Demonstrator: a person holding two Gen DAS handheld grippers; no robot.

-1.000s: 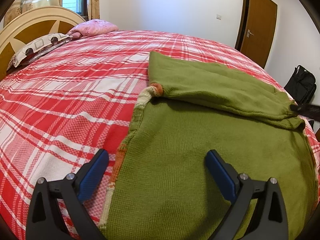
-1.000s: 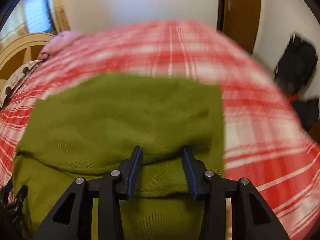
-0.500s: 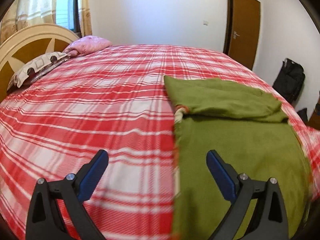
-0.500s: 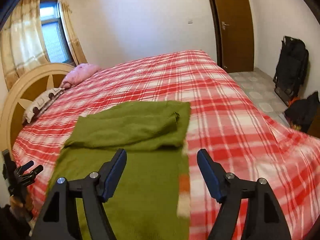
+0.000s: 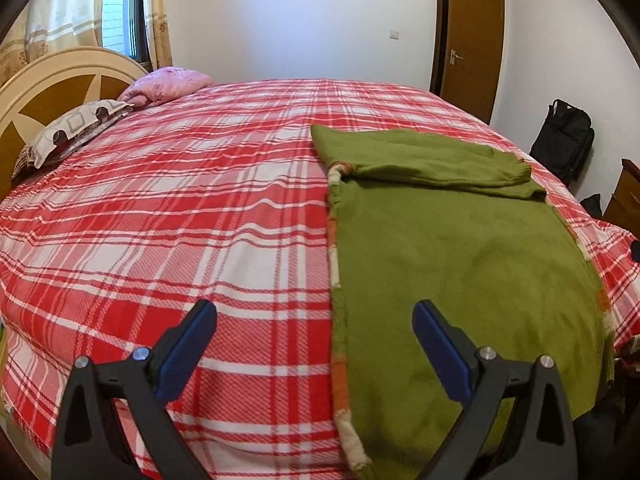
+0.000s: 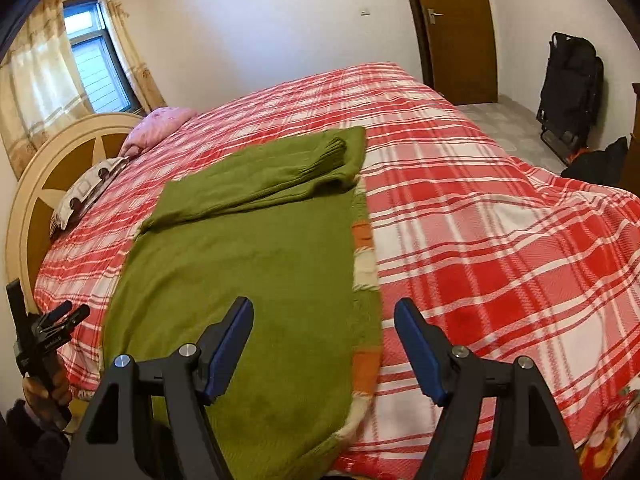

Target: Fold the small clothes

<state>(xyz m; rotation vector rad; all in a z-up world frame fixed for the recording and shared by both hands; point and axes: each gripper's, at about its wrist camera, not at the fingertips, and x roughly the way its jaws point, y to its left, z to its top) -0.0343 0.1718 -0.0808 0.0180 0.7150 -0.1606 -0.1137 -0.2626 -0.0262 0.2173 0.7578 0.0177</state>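
Note:
A green knitted sweater (image 5: 448,248) with orange and cream edge trim lies flat on the bed, its sleeves folded across the far end (image 5: 424,160). It also shows in the right wrist view (image 6: 256,264). My left gripper (image 5: 314,350) is open and empty, held above the sweater's near left edge. My right gripper (image 6: 324,344) is open and empty, above the sweater's near right edge. The left gripper also shows at the left of the right wrist view (image 6: 52,332).
The bed has a red and white plaid cover (image 5: 168,216). Pillows (image 5: 80,128) lie by the round headboard (image 5: 48,92). A brown door (image 5: 468,40) and a black bag (image 5: 564,140) stand beyond the bed.
My right gripper opened, let go of the folded sleeve part and pulled back toward the sweater's near end. My left gripper also drew back and rose. The sweater now lies still.

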